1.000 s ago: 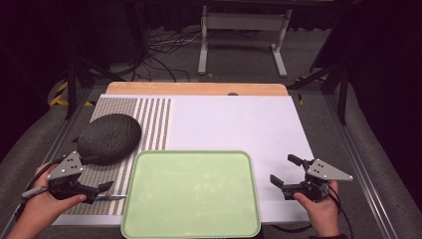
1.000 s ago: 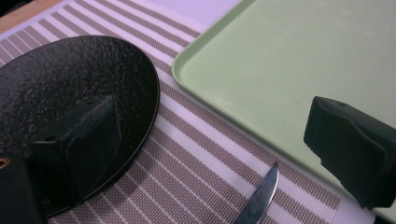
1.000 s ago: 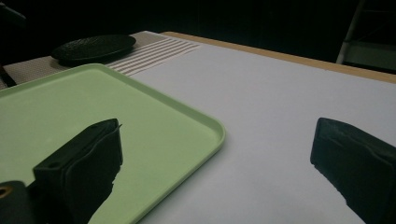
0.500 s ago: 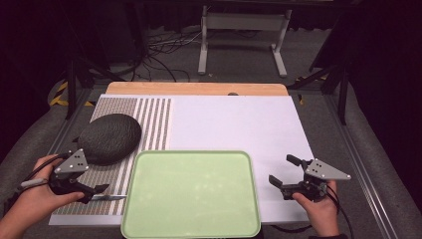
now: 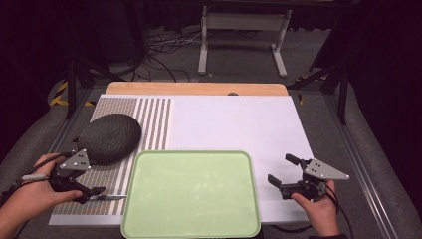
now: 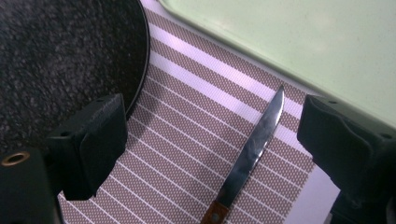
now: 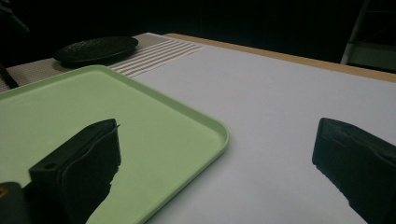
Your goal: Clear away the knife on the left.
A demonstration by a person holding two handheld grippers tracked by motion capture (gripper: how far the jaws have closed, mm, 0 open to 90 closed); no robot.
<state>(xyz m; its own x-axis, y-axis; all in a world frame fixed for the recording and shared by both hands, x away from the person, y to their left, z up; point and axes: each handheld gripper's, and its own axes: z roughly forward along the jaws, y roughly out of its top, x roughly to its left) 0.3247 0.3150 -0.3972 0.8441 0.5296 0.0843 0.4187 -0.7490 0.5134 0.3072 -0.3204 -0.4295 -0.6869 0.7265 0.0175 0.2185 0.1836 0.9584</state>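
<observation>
The left gripper [image 5: 92,191] hangs low over the striped mat [image 5: 149,124] at the front left of the table, w/ a hand [image 5: 30,194] behind it. Its jaws stand wide apart & hold nothing; they have just been closing a bit. The knife [image 6: 252,154] lies flat on the stripes between them, nearer the one jaw, & no jaw touches it. In the left gripper view its thin shiny blade points up toward the green tray [image 6: 299,42], w/ a brown handle end [image 6: 215,215] at the bottom. From the high view the knife [image 5: 110,197] sits just beside the tray's [image 5: 191,155] left edge, tip toward it. A dark round plate [image 5: 109,137] rests on the mat just behind the left gripper, near the knife but apart from it. The right gripper [image 5: 283,172] is at the front right, over the white board [image 5: 234,124], just beside the tray's right edge. Its jaws are wide open too, w/ nothing in them. In the right gripper view the tray corner [image 7: 219,135] lies between the 2 black jaws.
</observation>
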